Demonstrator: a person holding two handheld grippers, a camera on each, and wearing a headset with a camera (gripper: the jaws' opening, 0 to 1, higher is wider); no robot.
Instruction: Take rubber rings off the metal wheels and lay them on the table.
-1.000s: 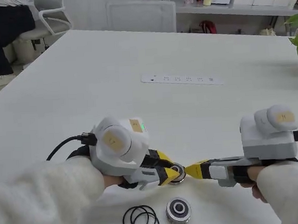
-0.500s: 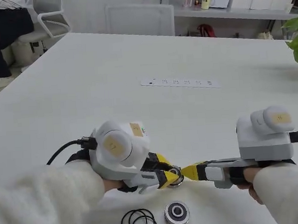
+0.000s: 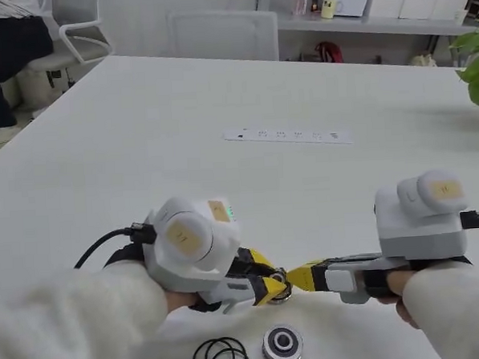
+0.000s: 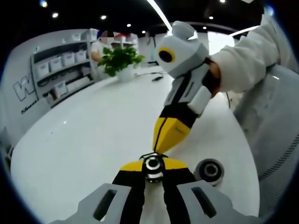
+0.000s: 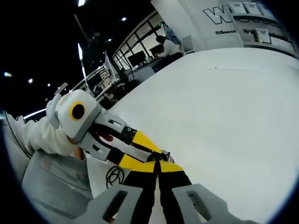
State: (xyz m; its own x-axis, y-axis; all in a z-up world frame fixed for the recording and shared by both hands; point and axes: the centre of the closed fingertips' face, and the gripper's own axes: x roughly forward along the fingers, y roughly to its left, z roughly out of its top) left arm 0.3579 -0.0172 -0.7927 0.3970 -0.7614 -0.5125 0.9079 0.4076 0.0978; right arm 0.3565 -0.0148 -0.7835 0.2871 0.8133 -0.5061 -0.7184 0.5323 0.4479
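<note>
left claw (image 3: pixel 277 287) gripping wheel (image 4: pixel 153 165), right claw (image 5: pixel 159 164) pinching ring (image 4: pixel 150 154)

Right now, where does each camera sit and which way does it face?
Head view: on the headset, facing down at the table; both sleeves, left hand-held gripper and right hand-held gripper show.
Left gripper view: on that gripper, facing along its jaws at the clamped wheel.
Right gripper view: likewise, facing the left one's sleeve.
Shared: loose rings, head and right views.

Worktop (image 3: pixel 142 152) open ahead up to power strip (image 3: pixel 289 135). Near edge tight: loose rings (image 3: pixel 222 356), spare wheel (image 3: pixel 282 346) just beside left gripper (image 3: pixel 275 288) and right gripper (image 3: pixel 296 275), tips meeting at held wheel (image 4: pixel 153 164).
</note>
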